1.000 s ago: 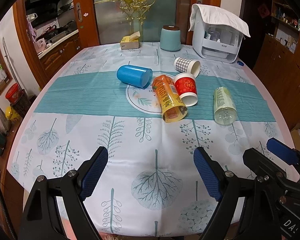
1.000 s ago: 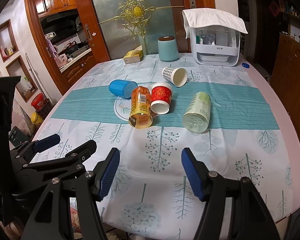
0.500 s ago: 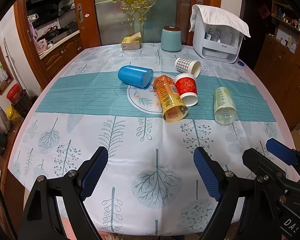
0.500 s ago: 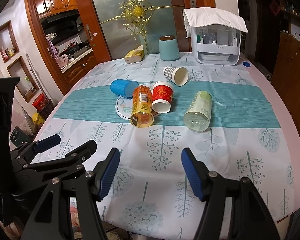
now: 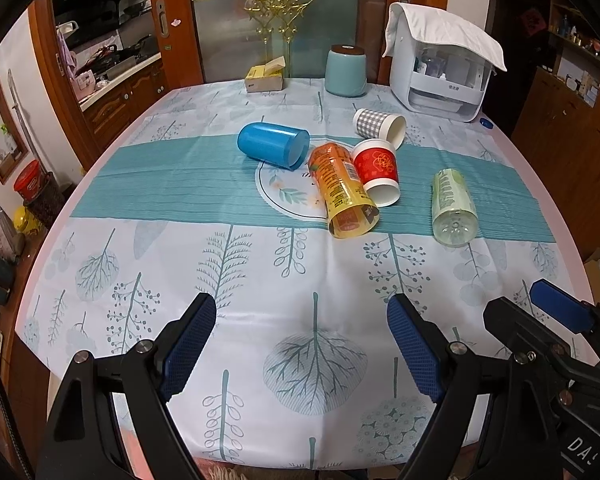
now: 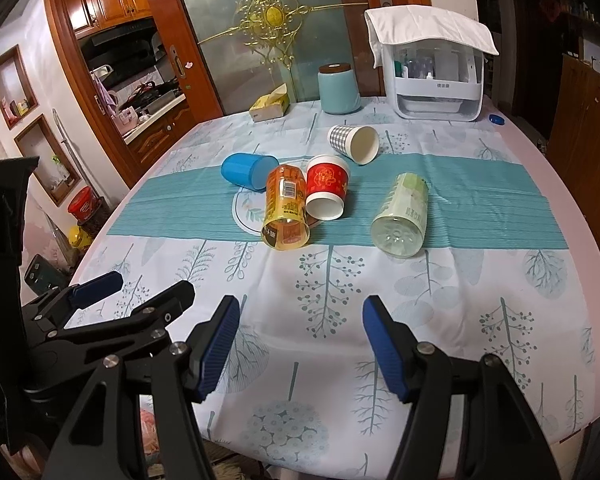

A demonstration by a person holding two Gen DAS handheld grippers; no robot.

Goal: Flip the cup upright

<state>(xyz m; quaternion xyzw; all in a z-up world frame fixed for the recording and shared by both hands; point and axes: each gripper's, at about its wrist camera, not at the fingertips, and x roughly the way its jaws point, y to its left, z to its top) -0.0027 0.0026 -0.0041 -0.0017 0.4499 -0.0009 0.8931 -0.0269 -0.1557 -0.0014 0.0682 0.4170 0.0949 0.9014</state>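
Several cups lie on their sides mid-table: a blue plastic cup [image 5: 273, 150] [image 6: 246, 171], an orange printed cup [image 5: 342, 190] [image 6: 285, 206], a red paper cup [image 5: 378, 170] [image 6: 327, 186], a grey checked paper cup [image 5: 380, 126] [image 6: 354, 142] and a pale green clear cup [image 5: 452, 208] [image 6: 402, 216]. My left gripper [image 5: 300, 350] is open and empty above the table's near edge. My right gripper [image 6: 300, 350] is open and empty, beside it on the right. Both are well short of the cups.
At the table's far edge stand a teal canister [image 5: 346, 70], a yellow tissue box [image 5: 265, 78] and a white appliance [image 5: 440, 76] with a cloth over it. A small blue cap [image 5: 487, 123] lies at the far right. The tablecloth [image 5: 140, 264] covers the table.
Both views have drifted slightly; the cups sit a little lower and closer in frame. Both grippers stay open and nothing on the table has moved.
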